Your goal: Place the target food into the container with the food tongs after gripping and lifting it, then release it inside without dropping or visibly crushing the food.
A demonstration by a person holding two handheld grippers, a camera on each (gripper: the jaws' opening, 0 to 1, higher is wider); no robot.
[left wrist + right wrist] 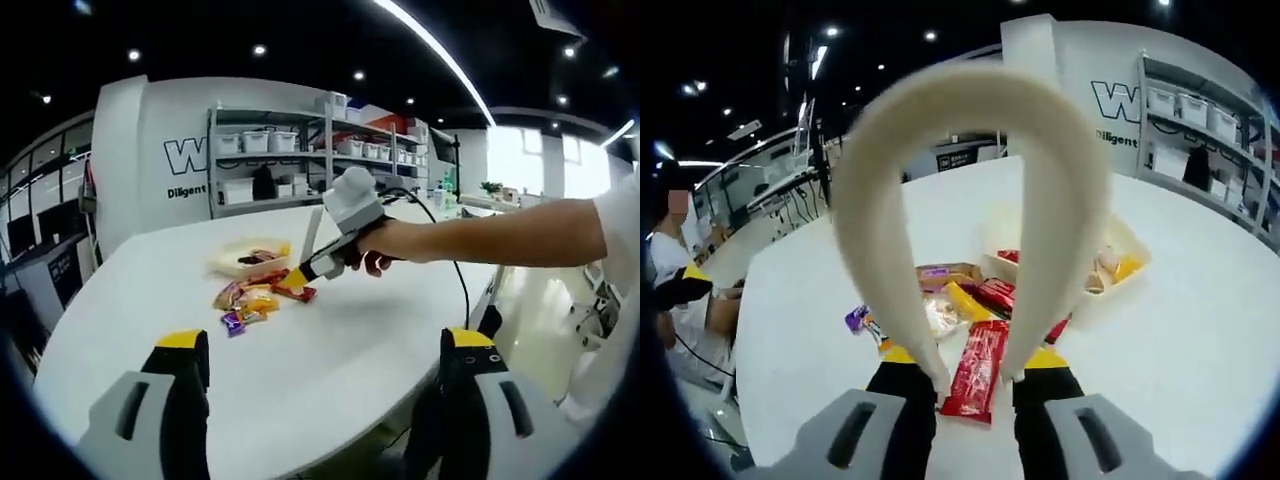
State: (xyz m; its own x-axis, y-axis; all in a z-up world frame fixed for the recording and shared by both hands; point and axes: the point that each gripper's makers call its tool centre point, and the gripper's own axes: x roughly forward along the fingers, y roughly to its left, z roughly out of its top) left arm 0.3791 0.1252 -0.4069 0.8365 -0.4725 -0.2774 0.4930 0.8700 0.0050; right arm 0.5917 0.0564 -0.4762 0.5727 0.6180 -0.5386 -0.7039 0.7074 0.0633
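Rt tool (pixel 970 385) pinching the cream food tongs (pixel 970 180) by both arms near the tips, looped end swung up toward the lens; held that way presumably so a squeeze of the tool closes the tongs. Tong tips straddling a long red packet (pixel 975 370), prob. the target food, lying flat on the table (pixel 1180 350) at the near end of the snack pile. Not lifted yet, by the look of it. Contact betw. tips and packet hard to judge here; seems touching or just above.

Rest of pile just beyond: yellow packet (pixel 962 300), purple packet (pixel 857 319), second red packet (pixel 997 293), all loose on the table. Container (pixel 1132 258) just past the pile, pale and shallow, already w/ a few items inside; short carry from packet to container.

In left gripper view, rt tool (pixel 310 268) seen from the side, hand (pixel 385 245) gripping it, angled down onto the pile; container (pixel 250 258) behind. Lt tool (pixel 325 375) spread wide, holding nothing, kept back at the near table edge, well apart from the pile, likely to stay out of the way.

Table white, smooth, rounded edge, slippery-looking. Room: open office, dark ceiling w/ spot and strip lights, shelving (pixel 300 160) w/ white bins at the back wall, windows far rt. Person seated at far side in right gripper view.
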